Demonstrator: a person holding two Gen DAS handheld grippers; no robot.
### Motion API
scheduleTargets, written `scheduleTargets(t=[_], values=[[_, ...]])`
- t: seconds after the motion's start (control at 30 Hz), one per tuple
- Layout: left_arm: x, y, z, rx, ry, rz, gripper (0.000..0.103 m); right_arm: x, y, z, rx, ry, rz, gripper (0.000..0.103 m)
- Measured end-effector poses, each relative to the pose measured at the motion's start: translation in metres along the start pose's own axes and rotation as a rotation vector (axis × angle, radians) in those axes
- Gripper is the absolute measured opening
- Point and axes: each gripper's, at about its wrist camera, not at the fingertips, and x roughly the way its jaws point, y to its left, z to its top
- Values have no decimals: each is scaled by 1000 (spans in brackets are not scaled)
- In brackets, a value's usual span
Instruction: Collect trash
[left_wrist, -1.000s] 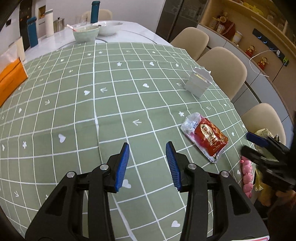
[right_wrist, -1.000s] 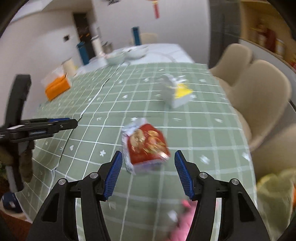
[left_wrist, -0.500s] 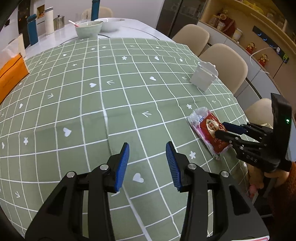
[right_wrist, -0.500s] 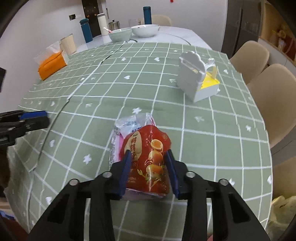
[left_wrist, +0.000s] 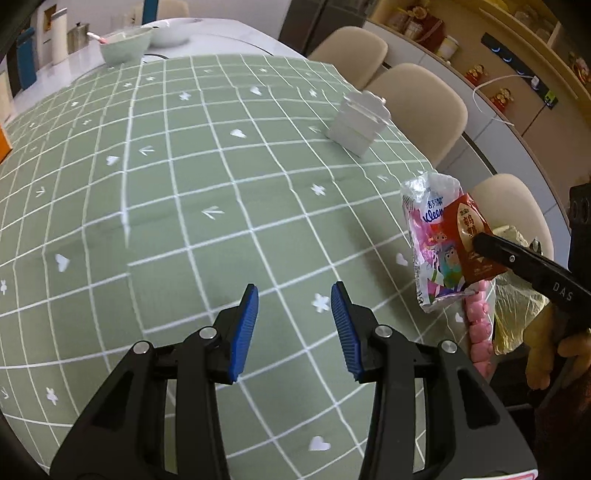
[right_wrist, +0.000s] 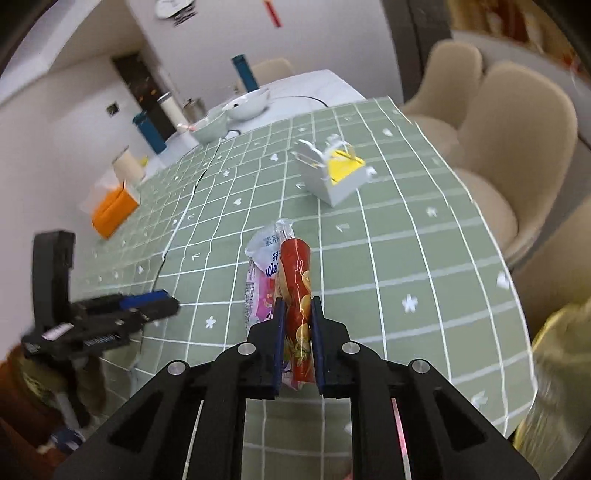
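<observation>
While right tongs (right_wrist: 297, 345) close on wrappers (right_wrist: 291, 295), lifted off table (right_wrist: 369, 258) | long axis points far | left tongs (left_wrist: 294, 328) apart, empty | bag (left_wrist: 517, 299) near right

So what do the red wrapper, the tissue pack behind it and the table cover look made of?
Red wrapper: glossy printed plastic film, creased.
Tissue pack: thin crinkled plastic, partly clear, shiny.
Table cover: probably wipeable vinyl or coated cloth, matte green, with fold ridges.
</observation>
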Motion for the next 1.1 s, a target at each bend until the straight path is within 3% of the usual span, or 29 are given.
scheduleTargets(t=[0.1, 0.33, 0.4, 0.53, 0.57, 0.6, 0.7, 0.93, 1.1], values=[[1, -9, 0, 25, 3, -6, 39, 0, -3, -11, -9, 1, -61, 15], [2, -21, -2, 56, 18, -12, 39, 0, -23, -26, 79, -12, -55, 15], [3, -23, -3, 61, 23, -13, 39, 1, -25, -28, 86, -7, -58, 30], [4, -27, -4, 67, 30, -19, 39, 2, -27, -31, 74, -3, -102, 31], [4, -28, -4, 68, 31, -19, 39, 1, -28, -31, 73, -5, -103, 29], [4, -29, -5, 70, 32, -20, 39, 0, -27, -31, 69, -8, -101, 19], [5, -30, -5, 73, 35, -22, 39, -9, -25, -30, 48, -35, -109, 14], [13, -54, -4, 72, 61, -122, 39, -56, -25, -25, 55, -164, -165, 14], [24, -101, -14, 229, 63, -148, 39, -81, -38, -42, 96, -196, -240, 14]])
